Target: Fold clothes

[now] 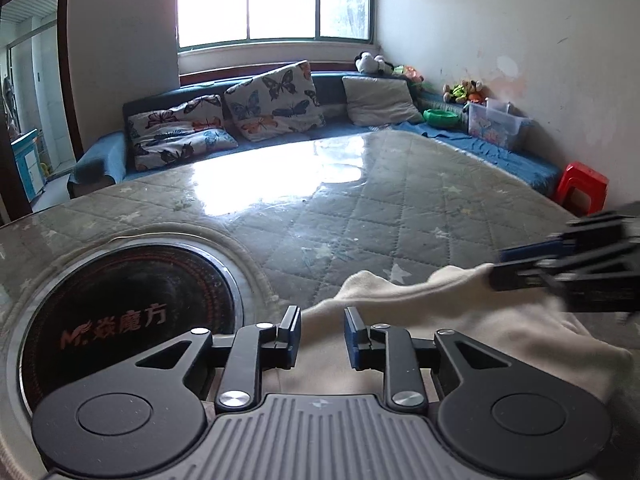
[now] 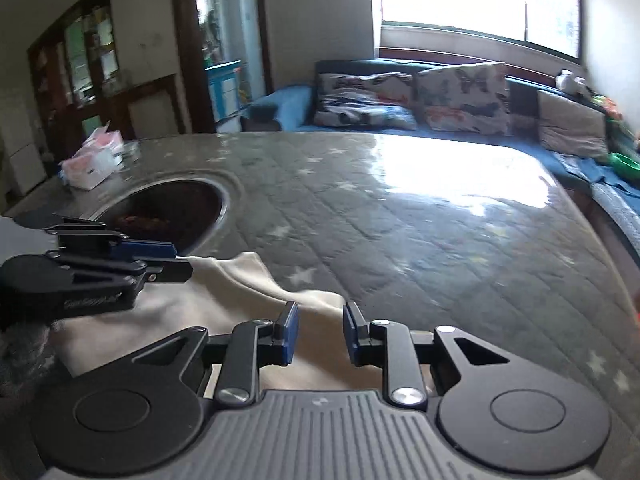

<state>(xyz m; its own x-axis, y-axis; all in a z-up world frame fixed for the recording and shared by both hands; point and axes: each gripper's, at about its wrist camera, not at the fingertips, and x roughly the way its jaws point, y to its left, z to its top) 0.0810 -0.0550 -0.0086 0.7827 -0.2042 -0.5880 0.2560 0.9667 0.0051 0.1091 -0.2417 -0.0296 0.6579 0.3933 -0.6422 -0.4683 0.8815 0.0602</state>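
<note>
Cream garment [image 1: 420, 320] lies on the quilted worktop [image 1: 360, 208] just beneath both tongs; left tongs [image 1: 322, 334] and right tongs [image 2: 320, 334] stand slightly apart, clamping nothing, each hovering over the far edge, likely to pinch it for a fold

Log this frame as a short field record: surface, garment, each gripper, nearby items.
surface: grey quilted star-print table cover under clear glossy sheet
garment: cream soft cloth garment, rumpled at the near edge
left gripper: fingers apart, cloth between them, not pinched
right gripper: fingers apart above the cloth
built-in: round black cooktop set into the table
nearby: pink tissue pack at the far left edge
</note>
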